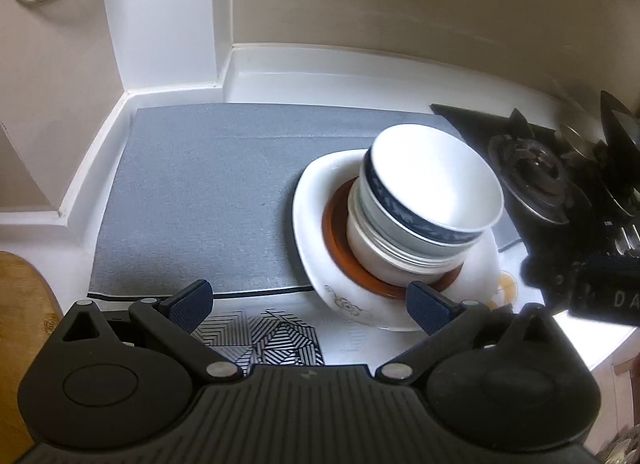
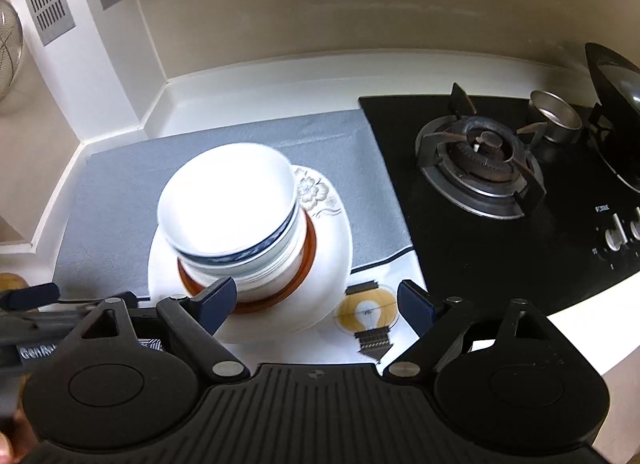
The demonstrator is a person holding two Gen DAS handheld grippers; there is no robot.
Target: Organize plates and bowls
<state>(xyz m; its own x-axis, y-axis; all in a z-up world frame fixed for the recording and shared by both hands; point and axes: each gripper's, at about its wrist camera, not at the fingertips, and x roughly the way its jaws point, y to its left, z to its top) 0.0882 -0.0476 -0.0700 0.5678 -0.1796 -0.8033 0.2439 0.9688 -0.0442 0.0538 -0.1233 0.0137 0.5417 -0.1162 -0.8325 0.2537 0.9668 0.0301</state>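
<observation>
A: Bowls (image 1: 428, 199)?
B: Stacked on brown saucer (image 1: 340, 240), white plate (image 1: 316, 223), grey mat (image 1: 200, 191). Lower bowls mostly hidden.
A: Jaws?
B: Left gripper (image 1: 310, 304) & right gripper (image 2: 316, 302) both wide apart, nothing btwn.

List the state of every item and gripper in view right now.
Bowl stack: nested upright on the brown plate.
Brown plate: on the white plate.
White plate: on the grey mat.
Left gripper: open, empty.
Right gripper: open, empty.
Burner: unlit.
</observation>
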